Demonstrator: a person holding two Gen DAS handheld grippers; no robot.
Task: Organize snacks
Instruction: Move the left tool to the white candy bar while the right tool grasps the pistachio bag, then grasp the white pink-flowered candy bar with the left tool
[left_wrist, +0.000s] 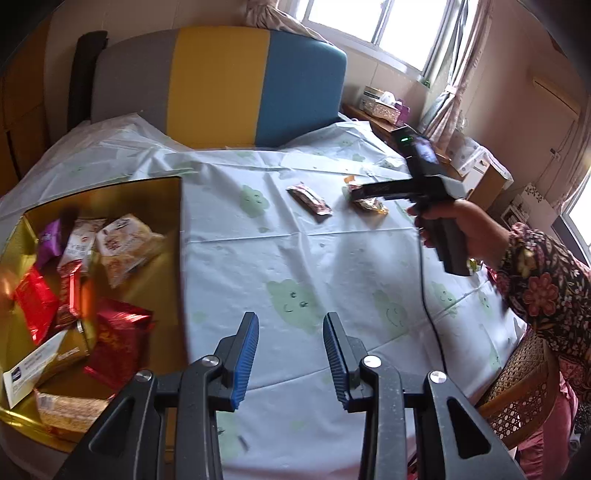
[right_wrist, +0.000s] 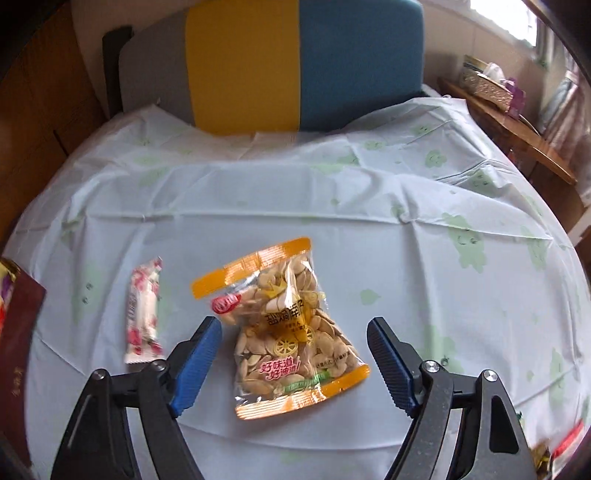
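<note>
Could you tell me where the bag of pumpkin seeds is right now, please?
In the right wrist view, the pumpkin seed bag lies flat on the tablecloth between the right gripper's open jaws, with a pink-and-white snack bar just to its left.

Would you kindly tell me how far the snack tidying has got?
Done: several packets lie in the gold box. In hand: nothing; the right claw is open around the seed bag. Left: that bag, the pink-and-white bar; the left claw is open.
</note>
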